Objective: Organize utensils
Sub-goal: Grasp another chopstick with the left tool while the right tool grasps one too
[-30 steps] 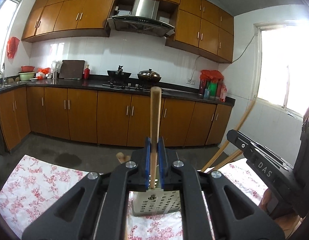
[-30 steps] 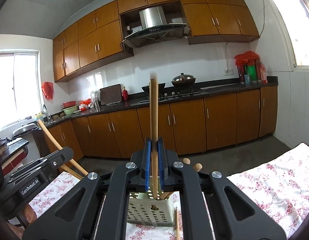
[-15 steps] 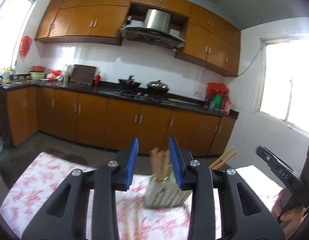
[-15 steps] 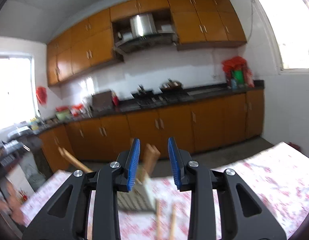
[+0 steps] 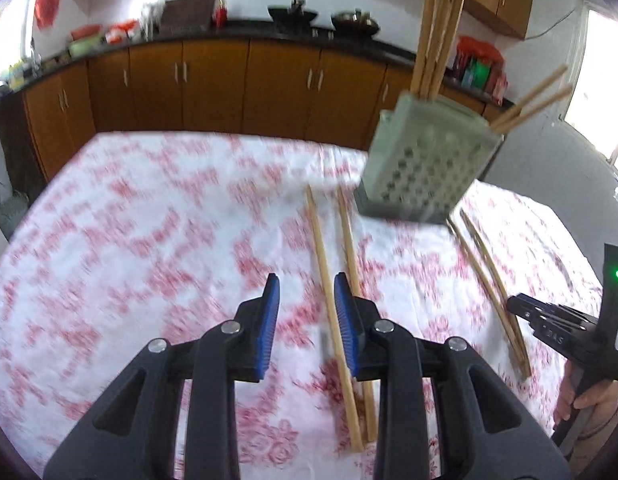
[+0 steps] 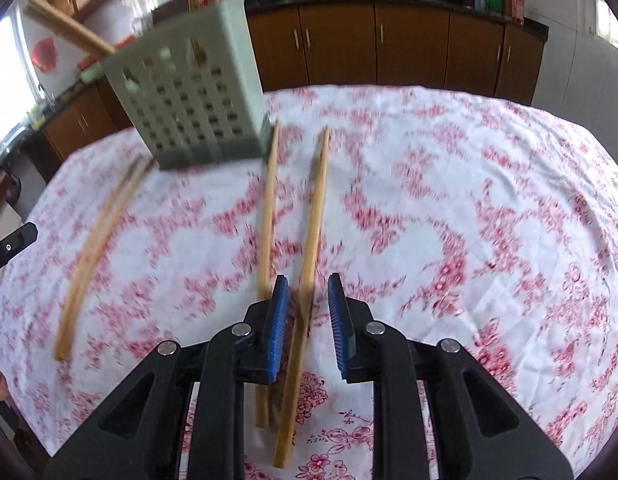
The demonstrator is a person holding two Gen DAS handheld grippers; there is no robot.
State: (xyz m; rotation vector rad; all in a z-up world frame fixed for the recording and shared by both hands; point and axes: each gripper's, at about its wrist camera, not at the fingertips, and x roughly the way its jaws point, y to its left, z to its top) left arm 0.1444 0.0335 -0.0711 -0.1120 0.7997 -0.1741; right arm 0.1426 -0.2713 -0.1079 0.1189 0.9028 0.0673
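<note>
- The perforated grey-green utensil holder (image 5: 425,164) stands on the floral tablecloth (image 5: 149,240) and holds several wooden chopsticks (image 5: 439,20), most upright and two leaning out over its rim.
- More chopsticks lie flat on the cloth: a loose pair in front of the holder (image 6: 315,216) and a second pair off to the side (image 6: 97,248).
- The left gripper (image 5: 307,316) hovers over the cloth, pointing down, jaws spread and empty.
- The right gripper (image 6: 307,320) also tilts downward, jaws apart, straddling one chopstick of the loose pair without pinching it.
- Motion blur smears the cloth and holder; the upright chopsticks' tops are cut off by the frame.
</note>
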